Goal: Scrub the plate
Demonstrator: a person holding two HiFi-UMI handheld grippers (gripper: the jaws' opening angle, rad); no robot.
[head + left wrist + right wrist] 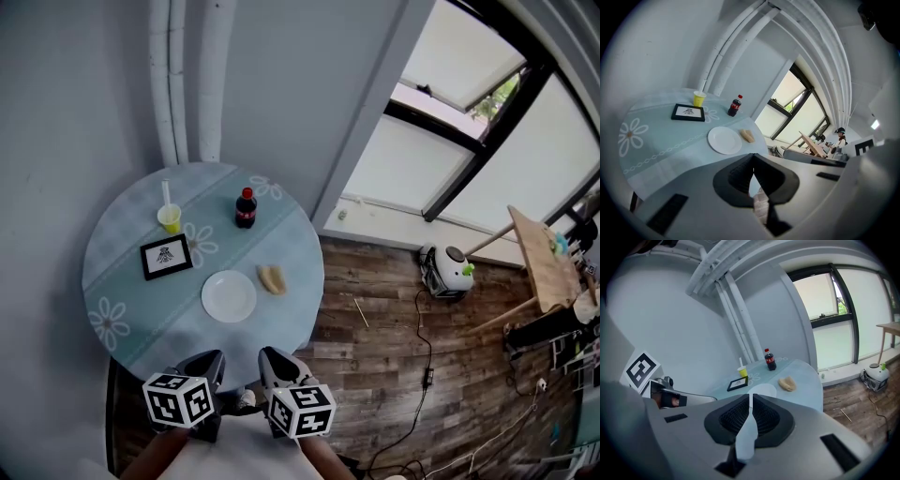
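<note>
A white round plate lies bare on the round pale-blue table, toward its near side; it also shows as the plate and plate in both gripper views. Right of it lies a tan sponge, sponge, sponge. My left gripper and right gripper hover side by side at the table's near edge, well short of the plate. Both are shut with nothing between their jaws, left gripper, right gripper.
On the table's far half stand a cola bottle, a yellow cup with a straw, and a black-framed picture. White pipes run up the wall behind. Wooden floor with cables, a small white appliance and a wooden table lies right.
</note>
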